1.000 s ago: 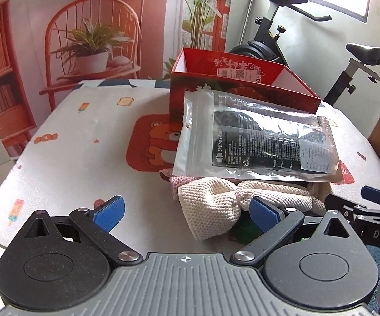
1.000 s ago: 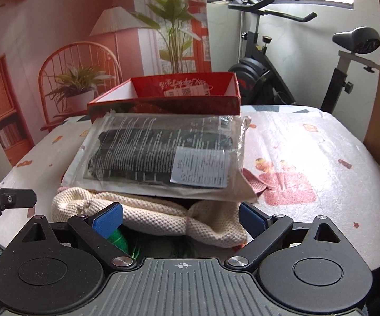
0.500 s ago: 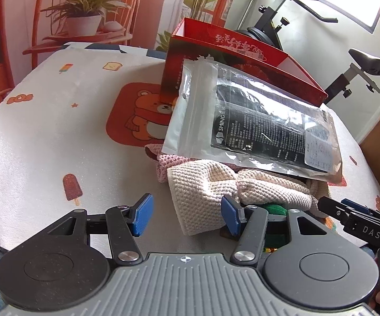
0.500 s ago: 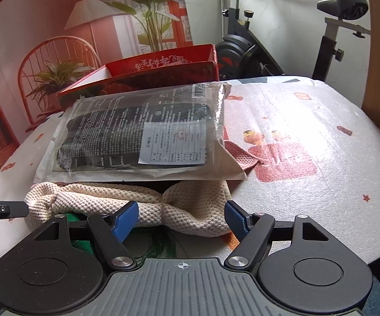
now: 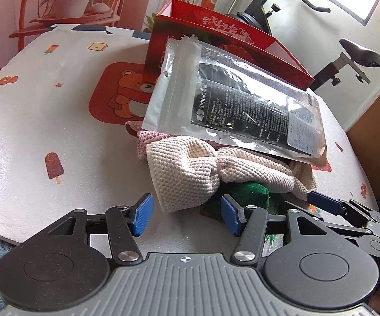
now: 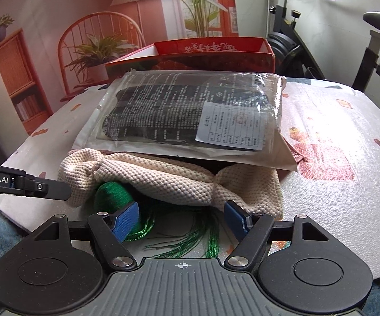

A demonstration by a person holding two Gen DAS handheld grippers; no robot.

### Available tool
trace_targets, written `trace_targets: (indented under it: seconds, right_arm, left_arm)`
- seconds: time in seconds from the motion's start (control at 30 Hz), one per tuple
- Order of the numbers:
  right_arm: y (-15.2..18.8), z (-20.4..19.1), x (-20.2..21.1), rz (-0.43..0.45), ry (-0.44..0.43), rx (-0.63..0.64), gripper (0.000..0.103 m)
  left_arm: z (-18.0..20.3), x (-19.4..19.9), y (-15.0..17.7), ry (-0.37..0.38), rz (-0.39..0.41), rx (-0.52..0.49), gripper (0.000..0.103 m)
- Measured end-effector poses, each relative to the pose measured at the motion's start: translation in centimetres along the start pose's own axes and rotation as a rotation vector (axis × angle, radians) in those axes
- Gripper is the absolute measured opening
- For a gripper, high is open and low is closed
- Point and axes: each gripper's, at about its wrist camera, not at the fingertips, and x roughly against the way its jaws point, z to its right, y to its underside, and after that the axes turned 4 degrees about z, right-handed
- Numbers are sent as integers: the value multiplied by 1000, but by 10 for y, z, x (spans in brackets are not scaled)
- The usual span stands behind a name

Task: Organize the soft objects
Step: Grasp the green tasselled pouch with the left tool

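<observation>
While nothing's been grabbed yet, both tools are parked at the near edge of the pile, so here's how it looks left to right. Over on the left, the tabletop [image 5: 45, 110] is just the printed cover with the bear patch. Next comes the left gripper [image 5: 184, 212], held low and level, jaws spread fairly wide and holding nothing; the floppy corner of the cream knit cloth [image 5: 187, 173] hangs right ahead of the gap, maybe just poking into it. That cloth lies crosswise, its long axis running left-right across both views, with a pink knit piece [image 5: 148, 138] under it and a green tasselled thing [image 6: 111, 194] tucked beneath. On top sits the clear plastic bag [image 6: 190, 113], tilted back against the red box [image 6: 216, 52] behind. Further right, the right gripper [image 6: 182, 221] is also low, jaws wide and empty, straddling the green tassels [image 6: 205, 237] with the cloth's fold just ahead. My guess: the left one's nearer the loose corner, so it probably pinches first.
</observation>
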Motion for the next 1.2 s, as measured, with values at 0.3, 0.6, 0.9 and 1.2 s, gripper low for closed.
trace_targets:
  seconds: [0.3,0.6,0.9,1.2]
  right_arm:
    - [5,-8,-9,-49,-53,34,67]
    - [6,-21,-9,-53,-126,106,66]
    - [14,-40,-18,-32,-139,253,61]
    - [18,-38,-29,-25,-149,252,45]
  left_arm:
    - [5,-2,2,65,-14,-18,59]
    - [15,-10,3,130,-43,-53,58]
    - [21,-36,-9,252,-82,-21,58]
    - [18,-49,-8,305,-65,12,47]
